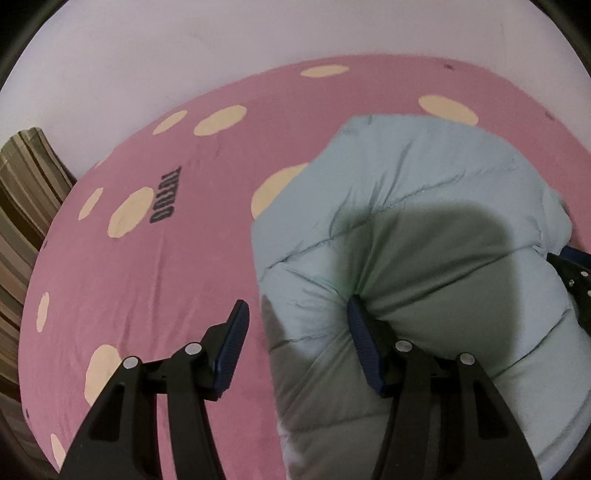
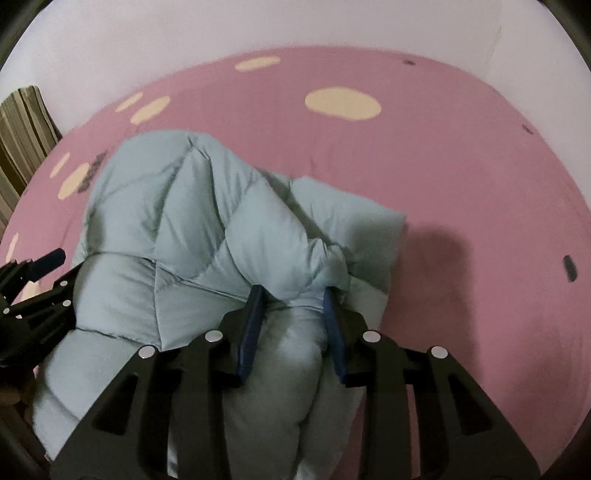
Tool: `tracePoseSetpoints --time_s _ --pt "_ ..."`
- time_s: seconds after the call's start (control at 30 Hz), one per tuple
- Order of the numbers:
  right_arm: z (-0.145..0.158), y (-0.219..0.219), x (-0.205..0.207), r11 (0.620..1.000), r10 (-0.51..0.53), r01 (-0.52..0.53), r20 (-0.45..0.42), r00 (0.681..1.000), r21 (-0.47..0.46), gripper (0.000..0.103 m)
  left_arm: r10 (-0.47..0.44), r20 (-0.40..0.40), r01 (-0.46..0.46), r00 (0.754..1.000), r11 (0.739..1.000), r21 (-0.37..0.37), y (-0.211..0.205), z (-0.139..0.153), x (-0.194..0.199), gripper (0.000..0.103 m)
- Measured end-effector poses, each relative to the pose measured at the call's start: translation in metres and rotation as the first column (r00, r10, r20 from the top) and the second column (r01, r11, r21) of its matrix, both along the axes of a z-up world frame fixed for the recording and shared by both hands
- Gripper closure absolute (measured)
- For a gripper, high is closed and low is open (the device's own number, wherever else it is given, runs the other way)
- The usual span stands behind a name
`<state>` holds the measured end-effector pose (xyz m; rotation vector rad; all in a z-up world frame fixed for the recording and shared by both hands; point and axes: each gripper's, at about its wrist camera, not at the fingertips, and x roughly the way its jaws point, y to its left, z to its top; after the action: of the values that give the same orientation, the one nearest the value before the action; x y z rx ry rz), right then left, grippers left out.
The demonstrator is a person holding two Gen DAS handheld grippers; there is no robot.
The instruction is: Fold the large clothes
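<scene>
A puffy, quilted pale blue-green down jacket [image 2: 192, 229] lies bunched in a thick heap on a pink bed sheet with cream oval spots [image 1: 155, 280], which bears dark printed lettering [image 1: 162, 199] near one spot. In the left wrist view the left gripper [image 1: 295, 314] stands wide open: its left blue-padded finger hangs over bare sheet just beside the jacket's edge, while its right finger presses into a soft fold of the jacket, so a padded roll of the garment sits between the jaws without being pinched. A dark shadow falls across the quilting ahead of it. In the right wrist view the right gripper [image 2: 291, 295] is narrowed on a thick gathered fold of the jacket, both blue pads [image 2: 255, 310] pressed against the fabric on either side, and the bulk of the garment rises in a mound ahead of it toward the far side of the bed. The left gripper appears at the left edge of that view, at the jacket's near left side. A pale plain wall [image 2: 295, 26] runs behind the bed, and a brown and cream striped cloth [image 1: 26, 177] shows at the far left edge.
</scene>
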<state>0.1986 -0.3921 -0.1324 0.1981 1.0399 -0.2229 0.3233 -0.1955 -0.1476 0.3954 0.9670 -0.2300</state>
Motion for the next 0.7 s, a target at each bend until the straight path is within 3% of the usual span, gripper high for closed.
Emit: tracePoseSetpoints --time_s 0.2,0.33,0.7 --pt "-0.015 0.000 0.003 1.000 0.003 -0.003 -0.006 1.000 0.008 0.071 0.022 0.001 -0.022 1.000 0.999 0.026 -0.004 -0.020 0.004 0.052" --pt "-0.013 0.002 0.003 1.000 0.003 -0.003 -0.002 1.000 -0.006 0.071 0.004 0.038 -0.007 0.999 0.997 0.074 -0.009 -0.018 0.001 0.054" --pt "-0.005 0.004 -0.008 1.000 -0.015 0.015 0.018 1.000 -0.026 0.065 -0.001 0.065 -0.003 0.998 0.998 0.058 -0.001 -0.003 -0.006 0.054"
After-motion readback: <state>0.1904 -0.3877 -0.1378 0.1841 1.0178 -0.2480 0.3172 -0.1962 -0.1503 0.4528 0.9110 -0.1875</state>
